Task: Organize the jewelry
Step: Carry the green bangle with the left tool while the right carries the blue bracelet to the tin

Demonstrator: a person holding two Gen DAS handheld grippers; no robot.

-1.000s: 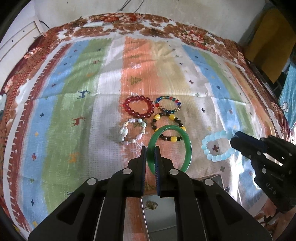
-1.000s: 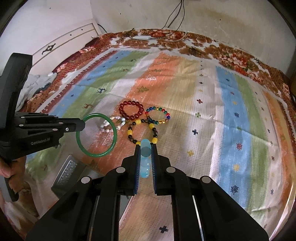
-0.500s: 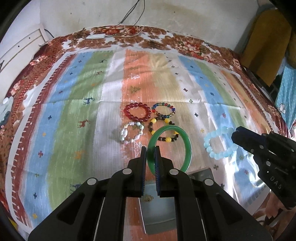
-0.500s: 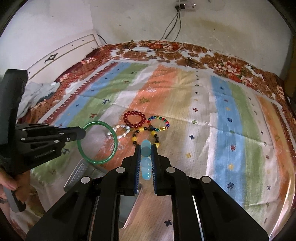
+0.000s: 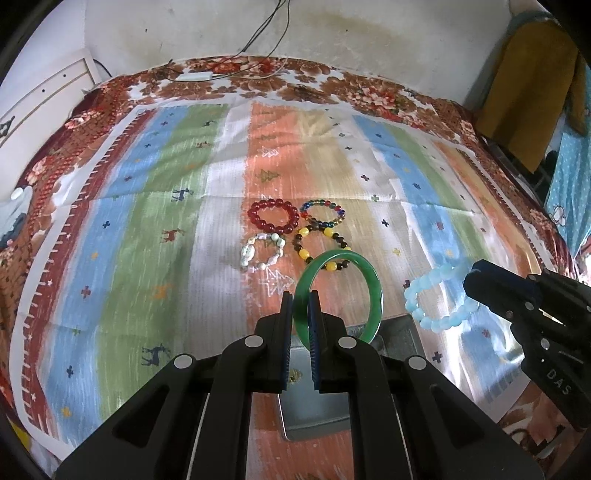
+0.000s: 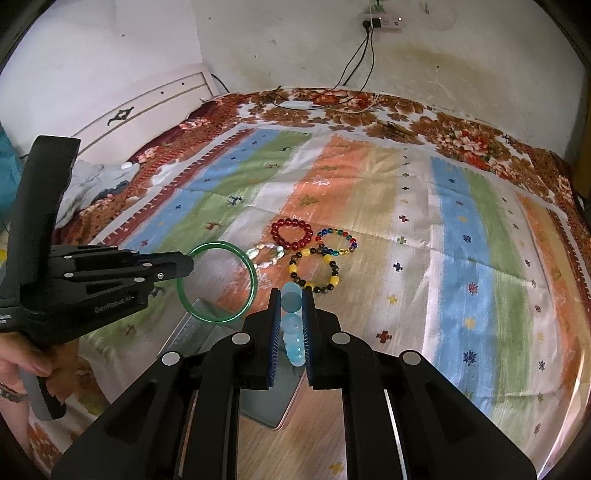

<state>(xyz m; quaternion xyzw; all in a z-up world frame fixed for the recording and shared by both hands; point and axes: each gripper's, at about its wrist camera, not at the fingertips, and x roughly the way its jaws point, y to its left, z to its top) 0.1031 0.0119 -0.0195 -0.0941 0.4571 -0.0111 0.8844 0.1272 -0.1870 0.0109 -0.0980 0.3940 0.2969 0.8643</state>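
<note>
Left gripper (image 5: 300, 301): black plastic, blue ribbed pads, silver round screws, white lettering on the side. Right gripper (image 6: 290, 297): same build, lettering "DAS". Hand (image 6: 22, 369): bare skin, dark wristband.

- Looks like a bedroom in somebody's home: everything sits on a bed (image 6: 461, 236) with a striped, floral-bordered bedspread (image 5: 207, 206).
- A white headboard (image 6: 147, 107) stands at the bed's left side.
- Behind the bed, a stained plaster wall (image 6: 424, 55) with a power strip (image 6: 382, 20) and cables hanging down.
- Yellow cloth (image 5: 524, 88) hangs right of the bed.
</note>
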